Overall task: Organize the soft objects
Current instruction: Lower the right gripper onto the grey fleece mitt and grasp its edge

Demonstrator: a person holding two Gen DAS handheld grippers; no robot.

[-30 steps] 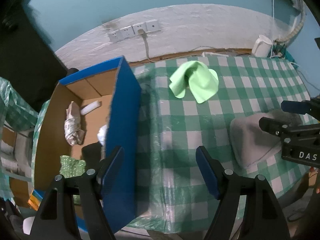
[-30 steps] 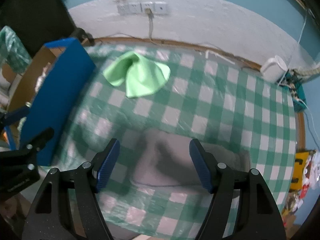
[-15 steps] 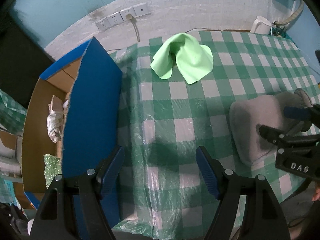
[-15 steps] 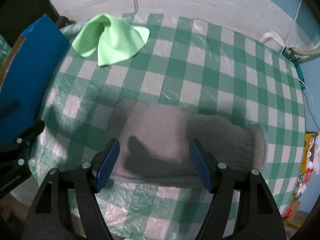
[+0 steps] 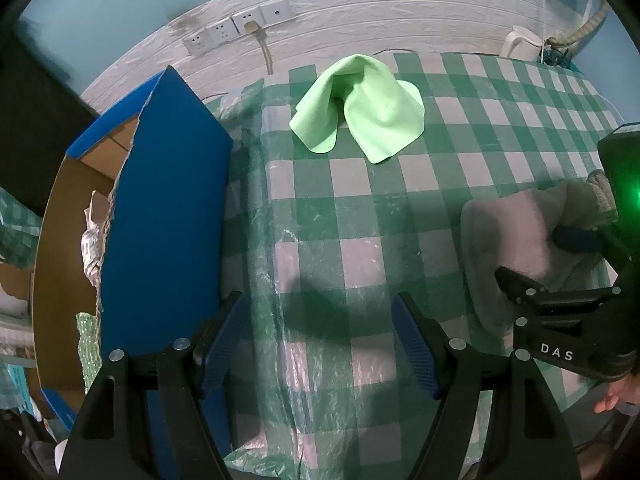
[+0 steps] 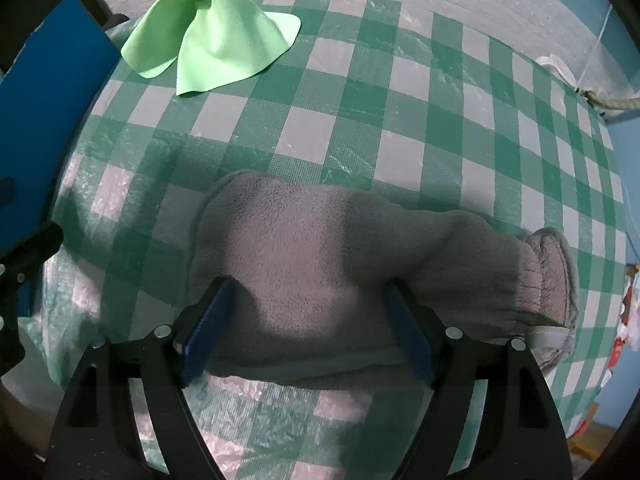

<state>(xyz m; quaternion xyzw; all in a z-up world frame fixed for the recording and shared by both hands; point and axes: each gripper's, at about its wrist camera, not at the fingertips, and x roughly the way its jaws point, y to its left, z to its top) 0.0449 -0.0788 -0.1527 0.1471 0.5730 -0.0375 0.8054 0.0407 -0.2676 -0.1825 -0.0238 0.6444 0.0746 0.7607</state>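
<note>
Reaching straight down over the grey fleece mitten (image 6: 320, 248), the right gripper (image 6: 306, 328) has its blue pads either side of the mitten's middle with the jaws opening wide; they straddle the fabric but do not yet pinch it. The mitten lies flat near the front edge of the checked tablecloth (image 6: 360, 120), cuff to the right. The left gripper (image 5: 320, 344) hovers wide open and empty over bare cloth, just right of the blue cardboard box (image 5: 160, 220).

Judging by the box, sorting is partly done: a crumpled patterned bundle (image 5: 92, 240) and a green bumpy item (image 5: 86, 344) already lie inside. Two soft things remain on the table, the mitten and the light green cloth (image 5: 360, 112) heaped at the far side.

Compared with a second ago, both grippers have dropped closer to the table, the mitten now fills the right wrist view, and the right jaws stand wider.
</note>
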